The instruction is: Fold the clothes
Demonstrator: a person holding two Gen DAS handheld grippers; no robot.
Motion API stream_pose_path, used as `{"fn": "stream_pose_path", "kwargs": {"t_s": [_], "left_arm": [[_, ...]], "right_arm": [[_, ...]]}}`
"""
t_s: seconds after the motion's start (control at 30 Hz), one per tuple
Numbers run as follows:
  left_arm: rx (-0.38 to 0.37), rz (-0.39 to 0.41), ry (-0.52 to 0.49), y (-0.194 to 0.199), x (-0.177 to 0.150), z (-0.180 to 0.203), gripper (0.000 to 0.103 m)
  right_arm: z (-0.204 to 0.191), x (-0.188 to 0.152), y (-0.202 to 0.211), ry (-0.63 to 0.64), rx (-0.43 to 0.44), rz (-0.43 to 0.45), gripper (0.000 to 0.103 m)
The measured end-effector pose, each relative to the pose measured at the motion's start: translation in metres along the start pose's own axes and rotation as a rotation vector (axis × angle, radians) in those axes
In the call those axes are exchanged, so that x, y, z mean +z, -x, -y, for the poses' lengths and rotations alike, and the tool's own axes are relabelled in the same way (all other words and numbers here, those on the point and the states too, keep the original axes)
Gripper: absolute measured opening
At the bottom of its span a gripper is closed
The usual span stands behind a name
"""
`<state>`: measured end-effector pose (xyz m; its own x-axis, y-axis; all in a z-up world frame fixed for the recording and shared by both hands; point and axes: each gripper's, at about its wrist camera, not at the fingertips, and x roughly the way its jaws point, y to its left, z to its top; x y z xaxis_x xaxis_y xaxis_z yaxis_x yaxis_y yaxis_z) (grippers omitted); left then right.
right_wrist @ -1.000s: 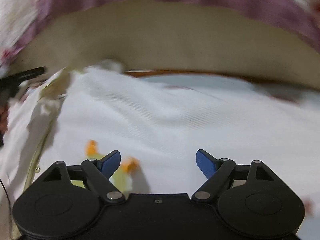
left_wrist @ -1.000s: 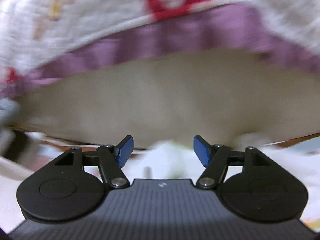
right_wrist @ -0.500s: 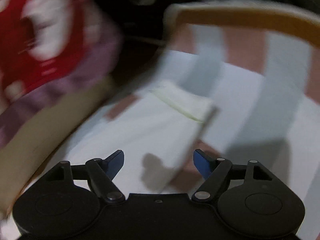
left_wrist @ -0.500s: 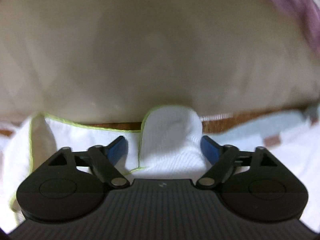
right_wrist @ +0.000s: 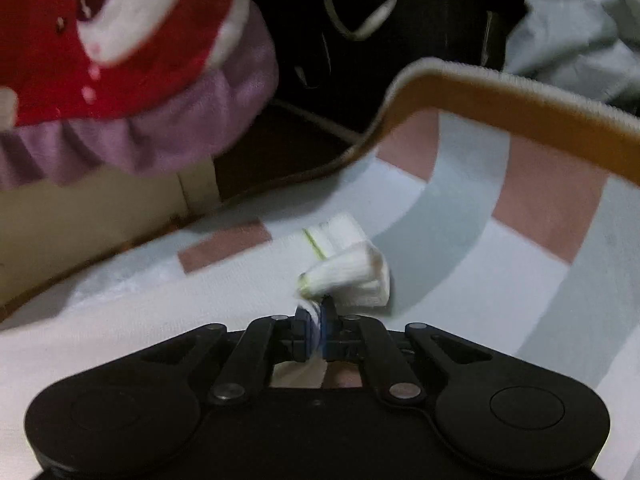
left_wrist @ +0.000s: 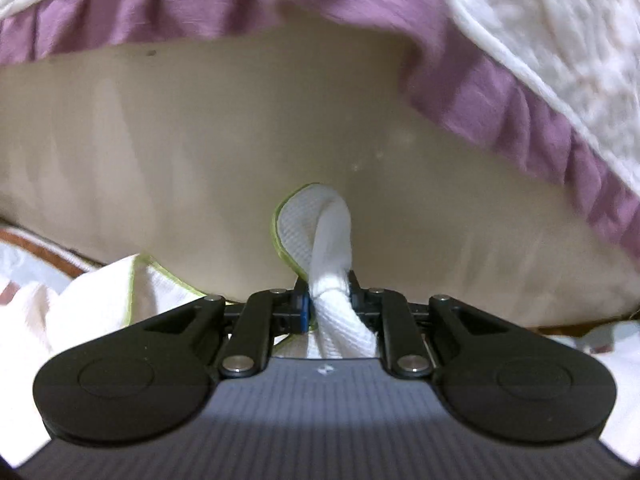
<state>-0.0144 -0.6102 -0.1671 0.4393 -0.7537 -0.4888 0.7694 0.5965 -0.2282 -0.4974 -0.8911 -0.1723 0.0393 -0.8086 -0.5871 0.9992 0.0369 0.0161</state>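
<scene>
- A beige mattress side (left_wrist: 240,140) fills the left view, under a quilt (left_wrist: 560,40) with a purple frill (left_wrist: 200,4).
- The checked blanket (right_wrist: 460,208) with its orange border carries the work in the right view; a red and purple cushion (right_wrist: 120,60) sits past its far-left corner.
- The left gripper (left_wrist: 326,304) is closing, pads pinching a bunched fold of the white garment (left_wrist: 316,224) beside the mattress.
- The right gripper (right_wrist: 316,324) is clamped on another corner of it (right_wrist: 352,268), over the blanket's middle.
</scene>
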Motion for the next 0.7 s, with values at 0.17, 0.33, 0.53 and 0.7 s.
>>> {"fn": "stream_pose_path", "kwargs": {"t_s": [0.17, 0.33, 0.53, 0.7], "left_arm": [[0.054, -0.04, 0.021, -0.024, -0.002, 0.016, 0.045], [0.199, -0.095, -0.108, -0.024, 0.002, 0.036, 0.06], [0.168, -0.122, -0.12, 0.059, 0.008, 0.033, 0.07], [0.248, -0.191, -0.126, 0.142, 0.002, -0.012, 0.071]], "right_arm": [[0.011, 0.022, 0.037, 0.003, -0.075, 0.217, 0.003], [0.019, 0.012, 0.003, 0.035, -0.138, 0.043, 0.01], [0.042, 0.026, 0.009, -0.114, -0.297, -0.072, 0.067], [0.043, 0.035, 0.062, -0.273, -0.129, 0.04, 0.069]]}}
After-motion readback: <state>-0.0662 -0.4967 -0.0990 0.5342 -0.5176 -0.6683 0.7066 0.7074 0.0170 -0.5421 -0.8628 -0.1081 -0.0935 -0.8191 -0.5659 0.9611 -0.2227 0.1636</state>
